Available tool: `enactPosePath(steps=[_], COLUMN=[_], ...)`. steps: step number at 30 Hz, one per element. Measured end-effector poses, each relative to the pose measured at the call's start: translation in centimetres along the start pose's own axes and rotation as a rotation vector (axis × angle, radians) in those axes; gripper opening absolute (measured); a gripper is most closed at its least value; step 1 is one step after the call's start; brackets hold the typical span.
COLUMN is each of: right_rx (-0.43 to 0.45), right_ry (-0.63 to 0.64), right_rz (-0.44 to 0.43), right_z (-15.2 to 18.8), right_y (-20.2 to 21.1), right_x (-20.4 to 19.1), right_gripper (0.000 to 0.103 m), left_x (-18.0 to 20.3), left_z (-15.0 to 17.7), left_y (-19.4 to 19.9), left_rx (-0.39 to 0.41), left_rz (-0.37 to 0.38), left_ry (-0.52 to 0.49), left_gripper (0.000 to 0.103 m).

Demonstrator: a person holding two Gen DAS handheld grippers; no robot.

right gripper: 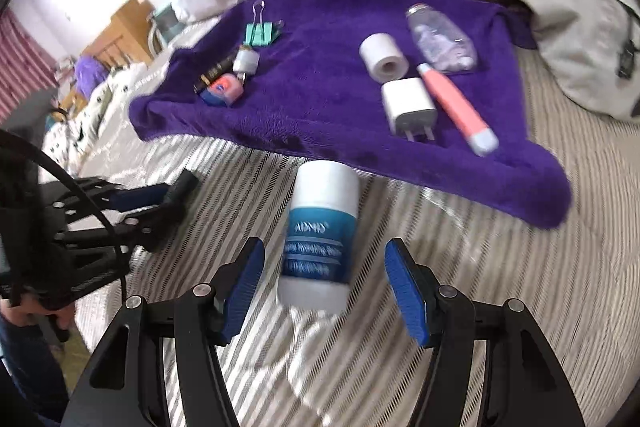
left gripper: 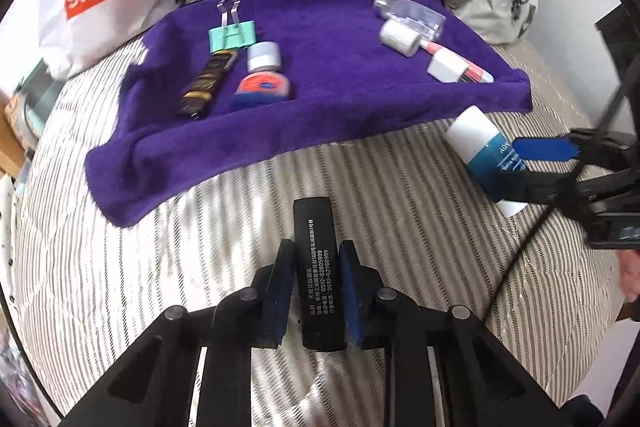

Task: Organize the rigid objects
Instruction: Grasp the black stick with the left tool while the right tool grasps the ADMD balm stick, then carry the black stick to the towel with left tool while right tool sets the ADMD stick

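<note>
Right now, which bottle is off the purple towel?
The blue-and-white bottle, lying on the striped bedding between the open right gripper fingers. The clear bottle and the small orange-label bottle both lie on the purple towel.

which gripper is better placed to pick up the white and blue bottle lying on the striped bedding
Right. The right gripper is open with the white and blue bottle lying between its fingers, while the left gripper is shut on a black bar.

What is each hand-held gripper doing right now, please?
Left hand-held gripper: closed on slim black printed bar.
Right hand-held gripper: open around blue-and-white bottle.
</note>
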State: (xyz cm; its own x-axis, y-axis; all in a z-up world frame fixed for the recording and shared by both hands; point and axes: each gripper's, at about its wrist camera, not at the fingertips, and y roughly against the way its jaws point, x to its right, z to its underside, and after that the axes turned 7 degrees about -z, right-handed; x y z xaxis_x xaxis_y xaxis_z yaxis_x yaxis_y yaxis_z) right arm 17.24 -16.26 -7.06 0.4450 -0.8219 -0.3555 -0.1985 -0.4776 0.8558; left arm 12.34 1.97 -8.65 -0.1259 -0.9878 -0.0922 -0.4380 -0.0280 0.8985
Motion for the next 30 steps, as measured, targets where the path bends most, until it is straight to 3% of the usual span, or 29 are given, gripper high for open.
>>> enactPosePath(steps=[4,8,12,19,24,30], right_rx=[0.010,0.018,0.004,-0.041,-0.020,-0.013], right_ry=[0.065,0.095,0.082,0.063,0.089,0.069], right_rz=[0.076,0.117,0.090,0.165,0.193,0.139], right_z=[-0.4,-0.5,0.3,2.7,3.0,3.2], right_y=[-1.4,-1.6,-0.6,1.0,0.9,1.7], right_x=[-1.0,-1.3,-0.4,1.7,1.3,2.0], right_gripper=[0.057,0.038,0.038,0.038,0.037,0.037], left_x=[-0.5,-0.4,-0.7,-0.9,-0.3,-1.5], left_z=[0.2,0.3,0.5,1.0,0.7,0.5], left_y=[-0.1,-0.2,0.0,0.2,0.1,0.1], left_rx=[0.002,0.003,0.009,0.013,0.019,0.005], left_rz=[0.019,0.014,0.026,0.019,-0.011,0.049], left_ry=[0.012,0.002,0.003,0.014,-0.010,0.036], left_gripper=[0.022,0.022,0.022,0.022,0.022,0.022])
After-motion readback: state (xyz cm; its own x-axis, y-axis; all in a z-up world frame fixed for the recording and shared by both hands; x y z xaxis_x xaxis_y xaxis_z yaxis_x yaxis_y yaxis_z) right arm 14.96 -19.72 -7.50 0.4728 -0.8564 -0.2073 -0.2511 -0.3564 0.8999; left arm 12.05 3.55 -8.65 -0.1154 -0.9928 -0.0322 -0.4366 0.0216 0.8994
